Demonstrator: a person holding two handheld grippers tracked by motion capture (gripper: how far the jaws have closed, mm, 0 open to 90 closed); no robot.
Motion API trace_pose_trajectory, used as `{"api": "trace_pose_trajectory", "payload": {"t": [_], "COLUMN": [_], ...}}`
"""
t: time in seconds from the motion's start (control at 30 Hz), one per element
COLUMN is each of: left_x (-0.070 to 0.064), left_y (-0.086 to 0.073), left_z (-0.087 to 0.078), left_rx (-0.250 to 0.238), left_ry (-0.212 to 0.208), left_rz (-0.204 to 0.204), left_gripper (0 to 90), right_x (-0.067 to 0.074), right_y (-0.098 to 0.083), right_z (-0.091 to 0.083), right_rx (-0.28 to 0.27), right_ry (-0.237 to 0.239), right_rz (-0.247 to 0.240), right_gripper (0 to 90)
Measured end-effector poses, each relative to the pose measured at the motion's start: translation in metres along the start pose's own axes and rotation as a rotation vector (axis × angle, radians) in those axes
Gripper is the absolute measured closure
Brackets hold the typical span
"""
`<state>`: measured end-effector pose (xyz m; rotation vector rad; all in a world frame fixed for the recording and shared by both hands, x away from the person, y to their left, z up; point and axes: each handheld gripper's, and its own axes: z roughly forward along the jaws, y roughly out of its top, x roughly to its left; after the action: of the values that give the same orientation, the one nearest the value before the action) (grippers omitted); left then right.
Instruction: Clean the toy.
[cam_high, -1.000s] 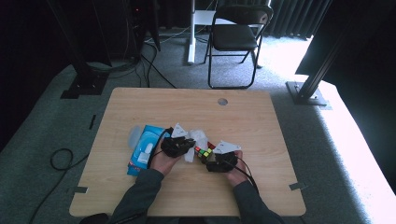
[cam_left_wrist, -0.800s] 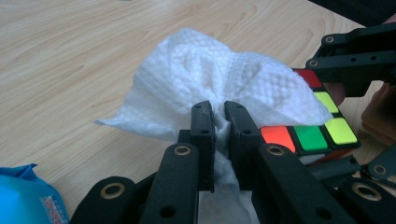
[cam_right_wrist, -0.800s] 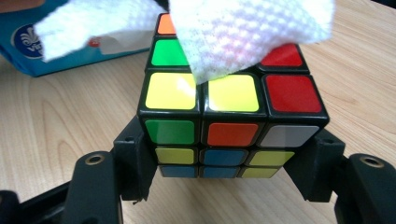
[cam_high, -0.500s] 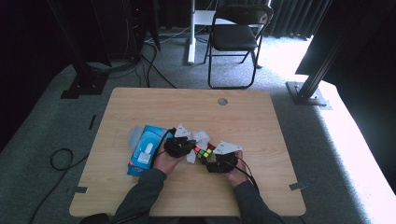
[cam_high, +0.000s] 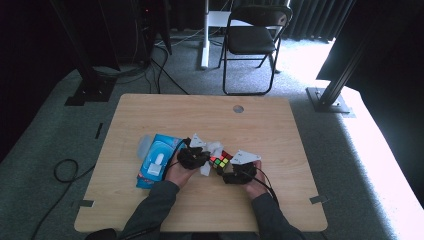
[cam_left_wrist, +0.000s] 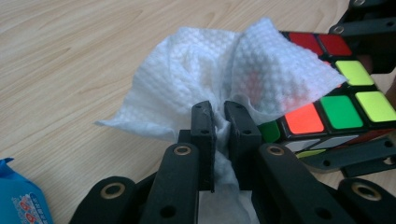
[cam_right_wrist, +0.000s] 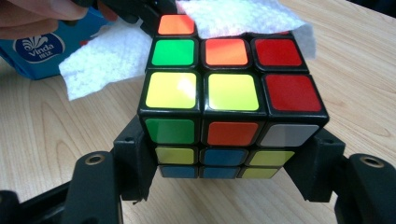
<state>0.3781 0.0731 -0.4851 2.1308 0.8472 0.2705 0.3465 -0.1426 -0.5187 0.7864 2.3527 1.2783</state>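
The wooden table (cam_high: 280, 135) is the biggest thing here, and one person sits at it with two grippers. Behind the table stands one black folding chair (cam_high: 252, 37) on the grey floor.

On the table lies one blue pack of wipes (cam_high: 155, 161), just beside the person's left hand (cam_high: 177, 174). It looks like it is kept close so a wipe is easy to reach.

Next comes one colour cube (cam_right_wrist: 219, 93). The right gripper (cam_right_wrist: 224, 161) holds it up off the table, with one jaw pressed on each side of the cube. I think it is held this way so the cube stays put and its top can be rubbed.

Then there is one white wipe (cam_left_wrist: 219, 79). The left gripper (cam_left_wrist: 219, 121) has its two jaws squeezed shut on a bunch of it. The loose part of the wipe hangs over the far top edge of the cube and touches it. That looks like cleaning the cube.

So I count one table, one chair, one pack, one cube, one wipe and two grippers, near the middle of the table.
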Motion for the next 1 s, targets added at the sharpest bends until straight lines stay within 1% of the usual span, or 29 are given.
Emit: {"api": "trace_pose_trajectory", "payload": {"t": [0.07,0.1,0.2,0.27,0.37,0.4,0.43,0.47,0.57,0.67,0.7,0.73,0.77,0.8,0.87,1.0], "left_x": [0.000,0.002,0.001,0.001,0.004,0.005,0.005,0.005,0.005,0.003,0.002,0.001,-0.001,-0.001,-0.001,0.001], "left_y": [0.000,0.001,0.002,0.002,0.001,0.001,0.001,0.001,0.003,0.005,0.006,0.007,0.007,0.007,0.005,0.003], "left_z": [0.000,-0.005,-0.008,-0.009,-0.010,-0.011,-0.011,-0.012,-0.014,-0.016,-0.017,-0.017,-0.016,-0.016,-0.014,-0.012], "left_rx": [0.000,-0.037,-0.048,-0.050,-0.066,-0.072,-0.072,-0.083,-0.093,-0.115,-0.118,-0.114,-0.105,-0.105,-0.094,-0.095], "left_ry": [0.000,-0.031,-0.044,-0.041,-0.065,-0.074,-0.074,-0.083,-0.094,-0.122,-0.128,-0.129,-0.119,-0.119,-0.108,-0.106], "left_rz": [0.000,-0.015,-0.014,-0.009,-0.035,-0.041,-0.041,-0.051,-0.051,-0.058,-0.054,-0.050,-0.042,-0.042,-0.045,-0.066], "left_gripper": [83.4,83.4,83.4,83.4,83.4,83.4,83.4,83.4,83.4,83.4,83.4,83.4,83.4,83.4,83.4,83.4], "right_x": [0.000,0.000,0.001,0.002,0.002,0.002,0.001,0.001,0.001,0.002,0.002,0.002,0.002,0.002,0.000,-0.005], "right_y": [0.000,-0.001,-0.003,-0.003,-0.004,-0.004,-0.004,-0.005,-0.006,-0.006,-0.006,-0.006,-0.006,-0.006,-0.006,-0.006], "right_z": [0.000,0.001,0.004,0.005,0.006,0.006,0.006,0.006,0.008,0.009,0.010,0.010,0.010,0.010,0.008,0.005], "right_rx": [0.001,0.009,0.025,0.032,0.037,0.037,0.040,0.044,0.055,0.065,0.065,0.066,0.066,0.063,0.049,0.045], "right_ry": [0.002,0.001,0.002,0.004,0.004,0.002,0.000,-0.001,-0.004,-0.012,-0.012,-0.012,-0.014,-0.013,-0.012,-0.029], "right_rz": [0.000,-0.003,-0.014,-0.018,-0.021,-0.020,-0.020,-0.019,-0.021,-0.024,-0.025,-0.029,-0.029,-0.022,-0.002,0.010], "right_gripper": [34.1,34.1,34.1,34.1,34.1,34.1,34.1,34.1,34.1,34.1,34.1,34.1,34.1,34.1,34.1,34.1]}}
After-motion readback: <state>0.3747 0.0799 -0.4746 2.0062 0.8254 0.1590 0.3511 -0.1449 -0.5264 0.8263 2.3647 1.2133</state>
